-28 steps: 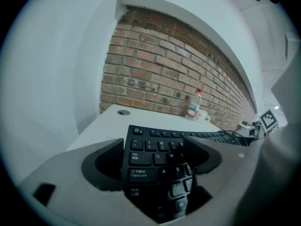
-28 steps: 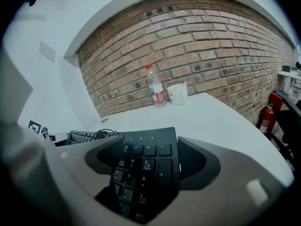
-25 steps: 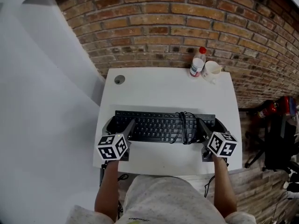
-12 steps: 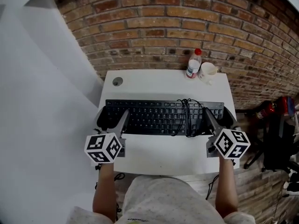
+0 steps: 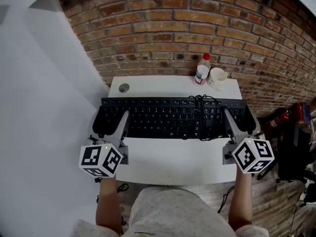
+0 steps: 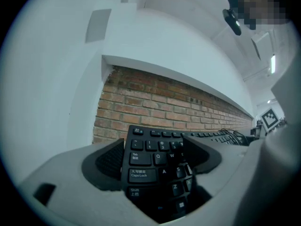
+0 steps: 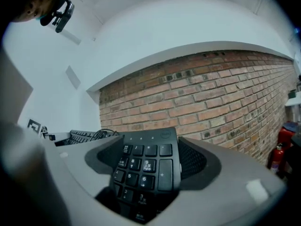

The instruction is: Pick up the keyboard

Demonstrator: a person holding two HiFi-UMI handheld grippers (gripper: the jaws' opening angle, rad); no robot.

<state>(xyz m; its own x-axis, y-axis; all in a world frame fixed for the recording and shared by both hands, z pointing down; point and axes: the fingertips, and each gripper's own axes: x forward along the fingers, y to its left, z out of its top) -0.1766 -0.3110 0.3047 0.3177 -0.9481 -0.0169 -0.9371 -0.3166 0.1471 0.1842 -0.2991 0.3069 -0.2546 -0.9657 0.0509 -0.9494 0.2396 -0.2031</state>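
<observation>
Long black plastic keyboard [image 5: 168,117] gripped end to end, one claw each side.
Left claw [image 5: 109,122] clamps the Caps Lock end, right claw [image 5: 241,122] the numpad end; the board spans level between them, apparently clear of the white desk [image 5: 173,164] below. Raise both claws in step, no roll: the loose black cable coil [image 5: 202,107] beside the right claw could slide.

keyboard [image 6: 141,174] keys: Tab, Caps Lock, Shift
</observation>
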